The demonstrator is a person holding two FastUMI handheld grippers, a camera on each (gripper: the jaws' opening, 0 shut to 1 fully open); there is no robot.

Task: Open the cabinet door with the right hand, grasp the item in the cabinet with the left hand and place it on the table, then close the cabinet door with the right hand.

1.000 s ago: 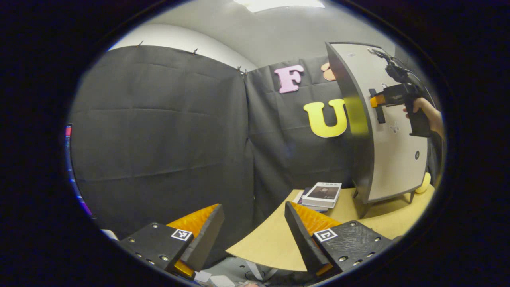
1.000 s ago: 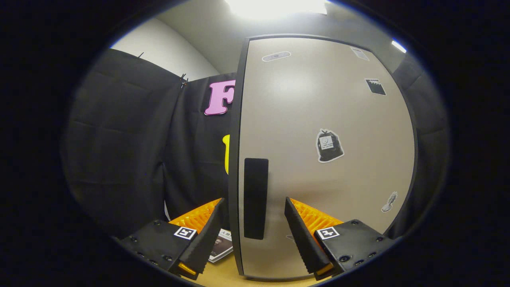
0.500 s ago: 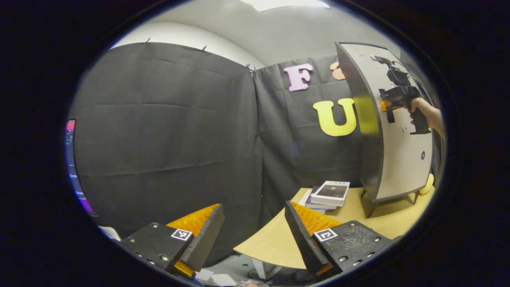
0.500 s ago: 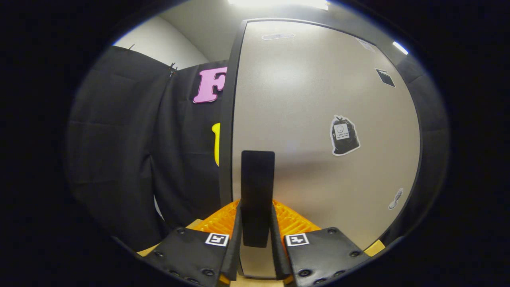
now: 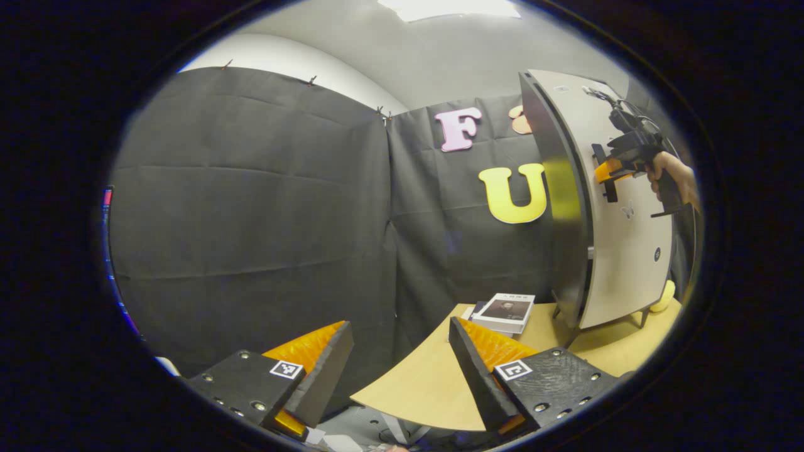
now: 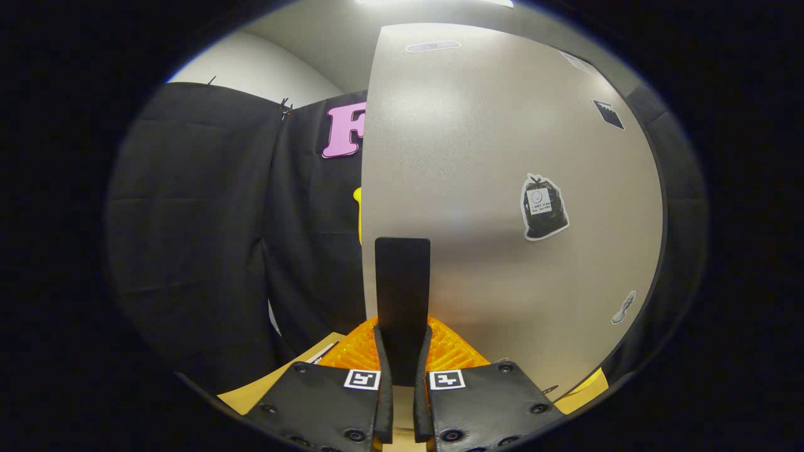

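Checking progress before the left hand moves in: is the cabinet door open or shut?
Just cracked open. In the left gripper view, the cabinet door stands slightly off the cabinet's dark side; the right gripper clamps its handle.

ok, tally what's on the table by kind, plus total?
Cabinet: 1
Stack of books: 1 (number of books unclear)
Yellow object behind the cabinet, mostly hidden: 1
Total: 3

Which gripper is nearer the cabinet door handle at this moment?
Right. The right gripper is clamped on the door handle. The left gripper hangs open off the table's near edge, well short of the cabinet.
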